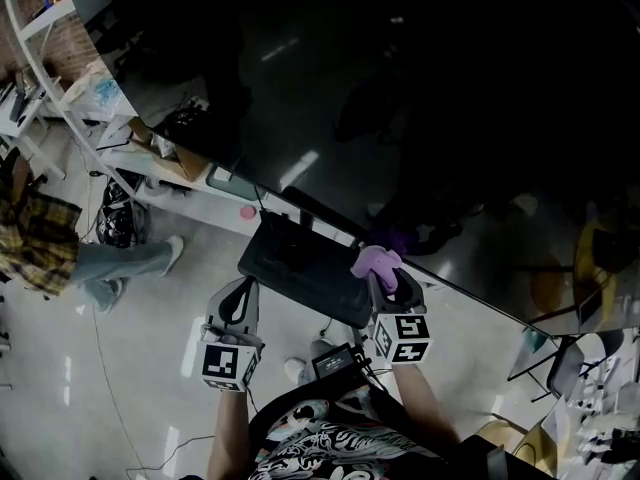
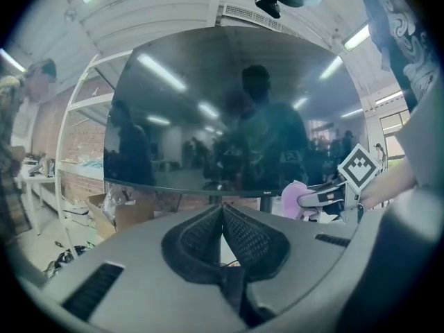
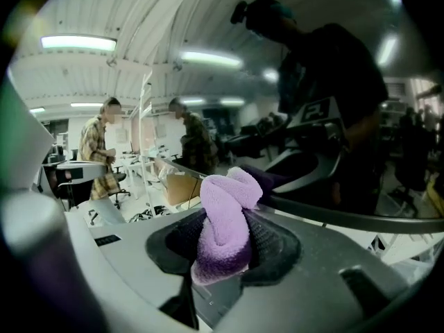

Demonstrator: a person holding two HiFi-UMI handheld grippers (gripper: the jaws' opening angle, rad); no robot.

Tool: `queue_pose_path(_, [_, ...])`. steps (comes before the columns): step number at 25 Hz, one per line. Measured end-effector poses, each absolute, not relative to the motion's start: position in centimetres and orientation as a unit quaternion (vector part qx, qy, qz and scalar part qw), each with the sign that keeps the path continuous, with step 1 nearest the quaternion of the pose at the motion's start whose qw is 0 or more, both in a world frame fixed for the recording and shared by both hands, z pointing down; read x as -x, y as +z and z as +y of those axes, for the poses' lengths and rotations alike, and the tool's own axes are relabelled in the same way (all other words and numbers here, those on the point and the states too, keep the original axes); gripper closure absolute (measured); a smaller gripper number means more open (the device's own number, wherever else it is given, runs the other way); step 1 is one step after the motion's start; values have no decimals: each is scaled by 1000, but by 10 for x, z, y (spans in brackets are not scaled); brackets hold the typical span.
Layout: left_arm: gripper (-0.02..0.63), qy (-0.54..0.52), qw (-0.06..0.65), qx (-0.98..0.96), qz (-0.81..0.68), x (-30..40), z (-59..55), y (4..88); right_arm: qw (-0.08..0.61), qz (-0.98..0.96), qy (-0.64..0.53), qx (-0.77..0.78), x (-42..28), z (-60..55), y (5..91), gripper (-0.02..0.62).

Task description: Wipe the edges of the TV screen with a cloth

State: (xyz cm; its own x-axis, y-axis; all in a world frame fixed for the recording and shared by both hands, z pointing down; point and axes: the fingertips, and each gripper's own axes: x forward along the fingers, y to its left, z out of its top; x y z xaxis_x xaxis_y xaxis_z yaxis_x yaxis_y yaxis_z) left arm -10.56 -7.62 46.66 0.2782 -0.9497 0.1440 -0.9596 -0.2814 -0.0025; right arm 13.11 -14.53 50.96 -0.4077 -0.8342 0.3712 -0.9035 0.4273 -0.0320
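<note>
Right gripper view | lilac fleece cloth point(image 3: 223, 217) is pinched in right gripper point(image 3: 225, 245) fingers at lower edge of large dark TV screen point(image 1: 420, 98) | left gripper point(image 2: 222, 234) fingers pressed together, empty | wiping judged barely begun, other edges left.

The TV screen point(image 1: 400, 88) runs off the head view at 12 and 3 o'clock, so its far edges go unseen. The lower folds of the cloth point(image 3: 223, 234) are buried between the jaws of the right tool point(image 3: 229, 217). A person in a plaid shirt point(image 1: 40, 243) is cut off at 9 o'clock. The mark point(image 2: 266, 200) on the screen's bottom bezel is too small to read.
</note>
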Motion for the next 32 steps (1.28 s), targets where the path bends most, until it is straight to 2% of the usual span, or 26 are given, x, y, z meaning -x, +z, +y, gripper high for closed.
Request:
queue_pose_path(10, [589,53,42,-797,-601,117,-90,462,123,-839,154,-507,-113,-148,498,434])
queue_pose_path(32, [589,44,41,-767,-638,157,-69,459,111,-854,156,-483,-80,-160,490,434])
